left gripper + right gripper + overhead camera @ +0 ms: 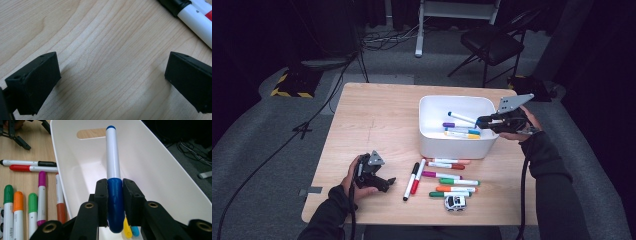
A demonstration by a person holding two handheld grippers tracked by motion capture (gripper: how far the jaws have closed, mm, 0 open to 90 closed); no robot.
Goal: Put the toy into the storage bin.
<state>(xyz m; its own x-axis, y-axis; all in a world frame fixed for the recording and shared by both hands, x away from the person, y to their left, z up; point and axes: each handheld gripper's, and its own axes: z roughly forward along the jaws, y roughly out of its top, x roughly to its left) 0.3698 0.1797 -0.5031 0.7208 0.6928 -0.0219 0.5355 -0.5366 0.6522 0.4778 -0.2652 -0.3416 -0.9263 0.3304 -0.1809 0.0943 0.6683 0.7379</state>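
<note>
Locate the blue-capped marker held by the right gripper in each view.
High view: blue-capped marker above the white bin, right of centre.
Right gripper view: centre, clamped by the right gripper.
Left gripper view: not in it.
Shared landmark: white bin.

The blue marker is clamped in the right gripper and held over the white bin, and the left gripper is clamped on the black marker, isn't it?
Not quite. The left gripper holds nothing: the left gripper view shows its jaws wide apart over bare table, the black marker lying off to one side. The right gripper does clamp the blue marker over the white bin.
</note>
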